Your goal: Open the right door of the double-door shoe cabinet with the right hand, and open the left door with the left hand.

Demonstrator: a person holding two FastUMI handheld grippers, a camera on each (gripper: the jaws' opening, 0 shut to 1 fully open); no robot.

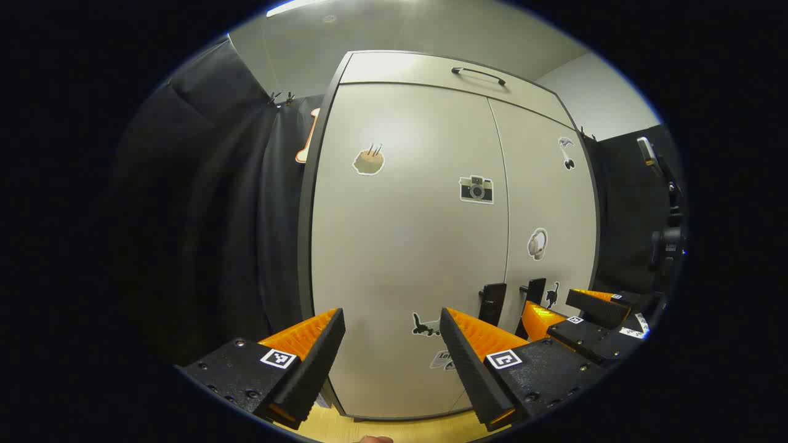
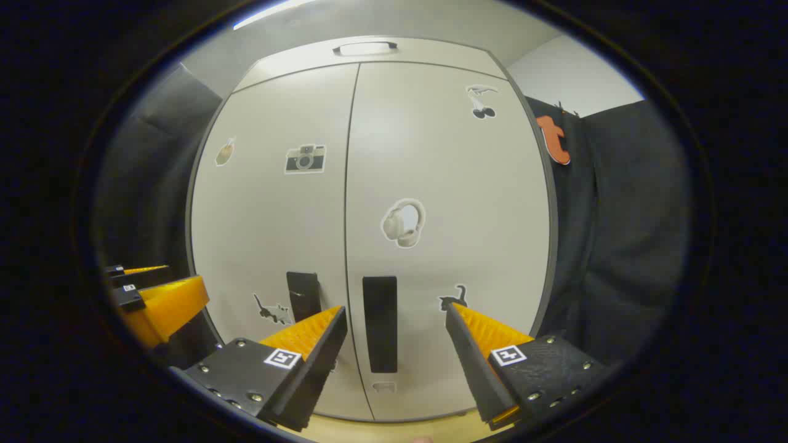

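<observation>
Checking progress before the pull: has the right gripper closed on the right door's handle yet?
No, the right gripper is open, short of the right door's handle.

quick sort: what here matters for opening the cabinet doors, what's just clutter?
Belongs to the job:
- right door and its handle
- left door and its handle
- right gripper, open, facing the right handle
- left gripper, open, facing the left door

Just there:
- stickers, such as the camera sticker
- top drawer handle
- black curtain
</observation>
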